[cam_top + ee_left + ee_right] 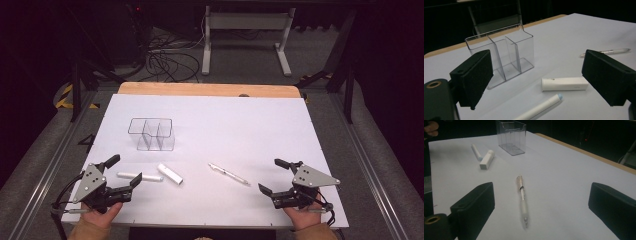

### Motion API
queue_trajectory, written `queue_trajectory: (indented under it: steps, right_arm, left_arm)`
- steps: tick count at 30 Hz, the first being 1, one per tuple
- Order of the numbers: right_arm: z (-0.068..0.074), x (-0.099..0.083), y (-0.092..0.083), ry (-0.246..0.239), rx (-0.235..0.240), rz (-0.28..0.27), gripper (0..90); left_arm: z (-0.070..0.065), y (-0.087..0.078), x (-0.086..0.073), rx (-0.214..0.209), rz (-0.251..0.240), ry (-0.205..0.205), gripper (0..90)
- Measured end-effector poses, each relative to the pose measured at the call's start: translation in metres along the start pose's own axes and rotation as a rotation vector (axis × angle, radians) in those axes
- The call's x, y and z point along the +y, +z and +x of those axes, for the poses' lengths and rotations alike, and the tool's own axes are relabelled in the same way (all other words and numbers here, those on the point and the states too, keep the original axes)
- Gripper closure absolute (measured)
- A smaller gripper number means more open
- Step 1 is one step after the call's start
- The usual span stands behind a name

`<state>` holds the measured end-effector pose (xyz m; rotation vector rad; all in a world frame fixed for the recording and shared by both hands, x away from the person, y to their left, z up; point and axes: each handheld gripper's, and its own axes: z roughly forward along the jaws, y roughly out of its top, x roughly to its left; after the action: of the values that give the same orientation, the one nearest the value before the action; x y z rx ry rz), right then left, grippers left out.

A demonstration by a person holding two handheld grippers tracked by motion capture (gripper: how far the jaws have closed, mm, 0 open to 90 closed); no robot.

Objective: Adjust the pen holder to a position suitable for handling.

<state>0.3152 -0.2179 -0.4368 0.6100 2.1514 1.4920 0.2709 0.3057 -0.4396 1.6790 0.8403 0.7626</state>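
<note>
- Lying on the white surface (280, 125), the slim pen (229, 174) is just to the left of the right gripper (274, 176) and a little farther; its long axis runs from far-left to near-right, and in the right gripper view its tip points toward the camera, between the two black jaws.
- Right gripper: jaws wide apart, holding nothing — the nearer hand for the pen.
- Left gripper (127, 169): jaws also apart and empty; the white round marker (139, 176) lies between them, not pressed, its axis left to right.
- Beside the marker, the short white stick (170, 173) with flat sides lies at an angle.
- Farther on stands the clear plastic organizer (151, 133) — thin hard walls, three open compartments, all empty.
</note>
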Motion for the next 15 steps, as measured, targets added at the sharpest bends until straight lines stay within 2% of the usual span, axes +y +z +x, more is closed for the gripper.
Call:
queue_trajectory:
  steps: [15]
  right_arm:
    - [0.0019,-0.0012,0.0014,-0.006,0.009,0.004,7.7]
  left_arm:
    - [0.001,-0.0005,0.0012,-0.001,-0.001,0.001,10.9]
